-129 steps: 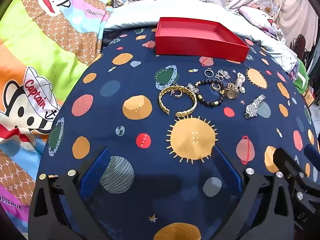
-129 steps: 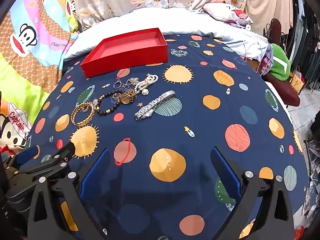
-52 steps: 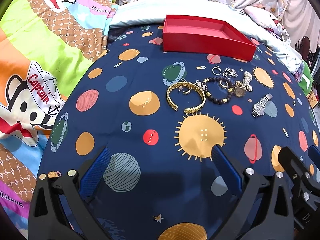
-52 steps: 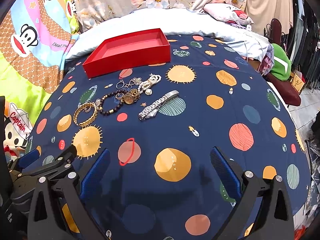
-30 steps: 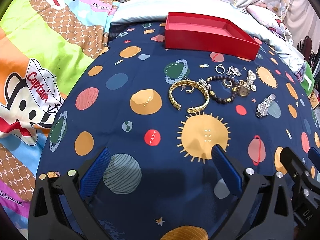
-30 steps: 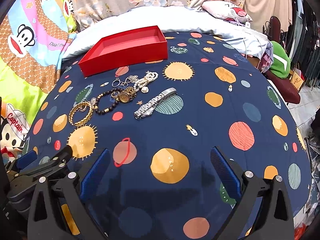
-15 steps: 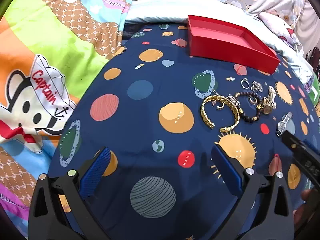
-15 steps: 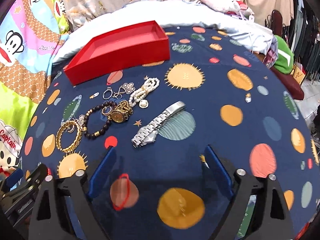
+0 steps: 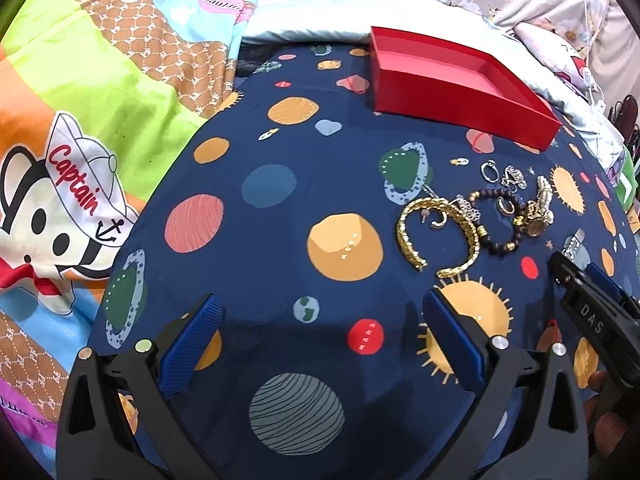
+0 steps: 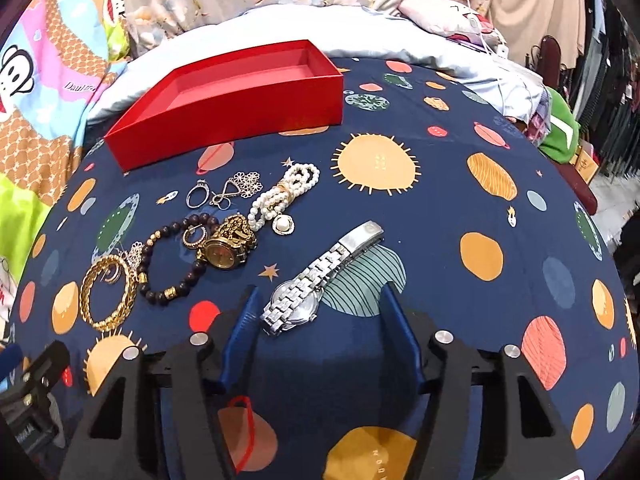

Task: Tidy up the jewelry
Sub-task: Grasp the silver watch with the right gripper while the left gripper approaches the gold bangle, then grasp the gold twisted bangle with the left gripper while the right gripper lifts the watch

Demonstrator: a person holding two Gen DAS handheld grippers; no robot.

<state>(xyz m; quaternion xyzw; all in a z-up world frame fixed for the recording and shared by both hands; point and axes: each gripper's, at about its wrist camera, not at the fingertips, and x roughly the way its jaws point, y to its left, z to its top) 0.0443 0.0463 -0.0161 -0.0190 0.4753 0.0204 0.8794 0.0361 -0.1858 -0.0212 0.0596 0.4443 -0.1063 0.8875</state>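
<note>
Two grippers: both over the bed, on a navy planet-print sheet (image 10: 460,184).
Right gripper (image 10: 318,314): jaws spread wide, released, low over the sheet; the head end of the silver watch (image 10: 320,276) lies between the blue pads (image 10: 240,336), touching neither as far as I can tell.
Left gripper (image 9: 320,336): jaws spread wide, holding nothing, above bare sheet near a red dot; well apart from the jewelry.
Silver watch: stretched out flat, clasp end pointing away toward the far right; also seen partly at the right edge of the left view (image 9: 574,245).
Gold bangle (image 9: 438,236): open ring, flat on the sheet, left end of the cluster; a small earring lies inside it.
Bead bracelet (image 10: 176,258): dark beads, just beside the bangle, touching the gold watch (image 10: 228,246).
Pearl bracelet (image 10: 284,196): beyond the gold watch, with a pearl pendant at its near end.
Ring (image 10: 197,195): with a small silver flower piece, nearest the box.
Red box (image 10: 236,98): open, nothing inside, on the sheet beyond the jewelry, apart from it.
Cartoon blanket (image 9: 80,128): left of the sheet.
</note>
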